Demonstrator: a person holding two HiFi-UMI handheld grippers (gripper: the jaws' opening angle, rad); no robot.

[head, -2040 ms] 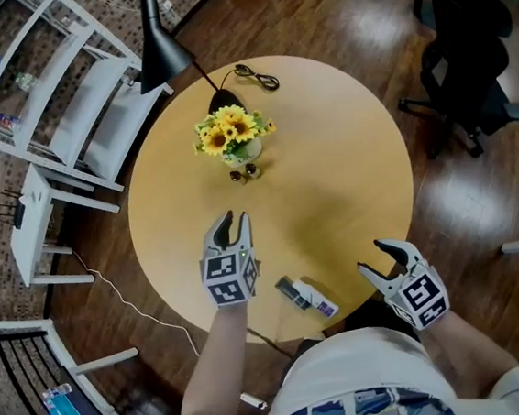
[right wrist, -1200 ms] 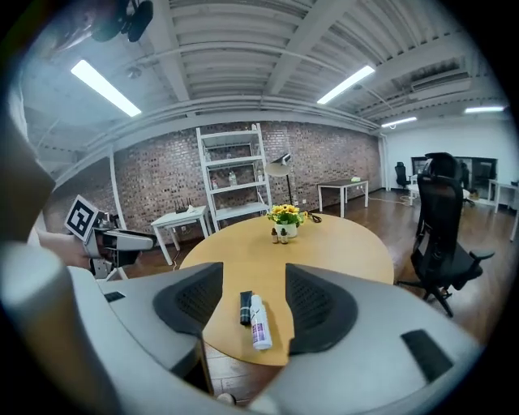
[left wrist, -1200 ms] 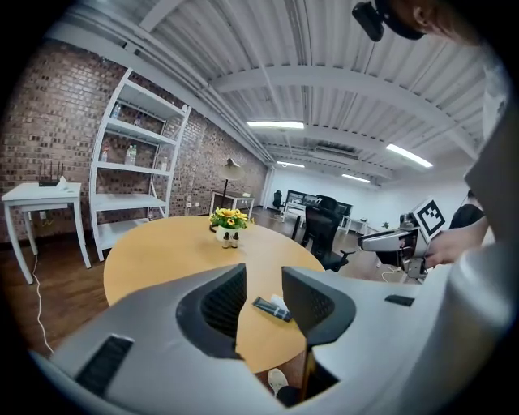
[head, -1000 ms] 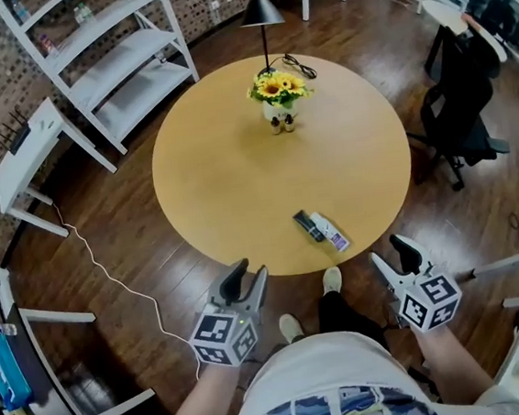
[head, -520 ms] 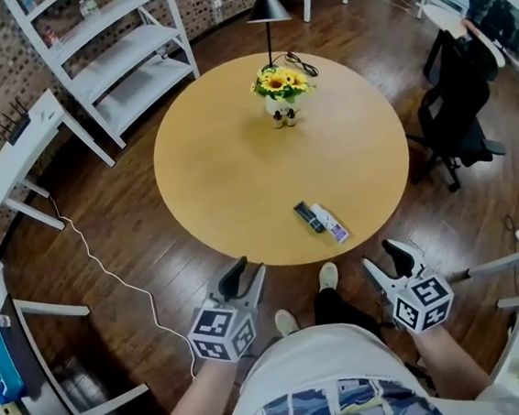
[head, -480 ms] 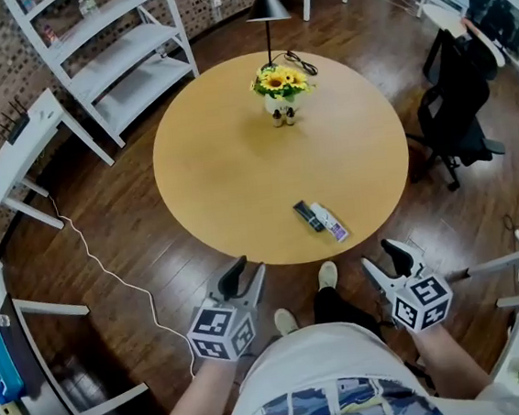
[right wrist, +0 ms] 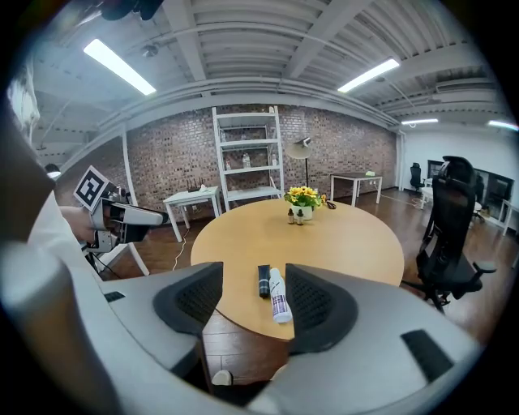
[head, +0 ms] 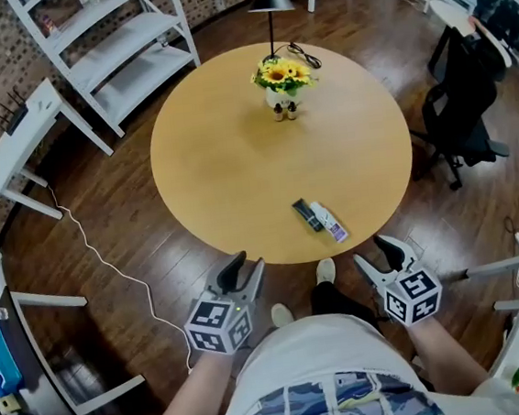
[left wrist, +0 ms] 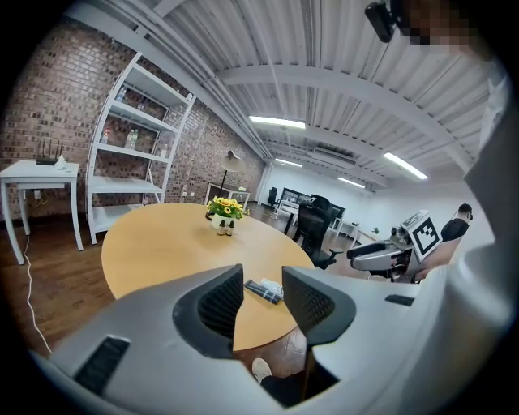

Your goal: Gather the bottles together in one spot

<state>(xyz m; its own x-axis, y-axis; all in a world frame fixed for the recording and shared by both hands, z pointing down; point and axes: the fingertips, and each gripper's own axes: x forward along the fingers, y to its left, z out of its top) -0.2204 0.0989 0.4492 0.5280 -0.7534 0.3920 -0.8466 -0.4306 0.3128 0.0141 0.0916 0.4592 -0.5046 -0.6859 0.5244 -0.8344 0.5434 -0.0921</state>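
Now my left hand-held gripper (head: 247, 264) and right hand-held gripper (head: 372, 253) hang released off the tabletop (head: 236, 158), black bottle (head: 305, 216) beside white bottle (head: 329, 223).

Head view overhead; gripper views toward table (head: 227, 159)

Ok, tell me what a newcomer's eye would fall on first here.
The round wooden table fills the middle of the room, with a bright sunflower bouquet at its far side and two small bottles standing just in front of it. By the near edge a dark bottle and a white bottle lie side by side. The left claw and right claw hang open and empty, off the table.
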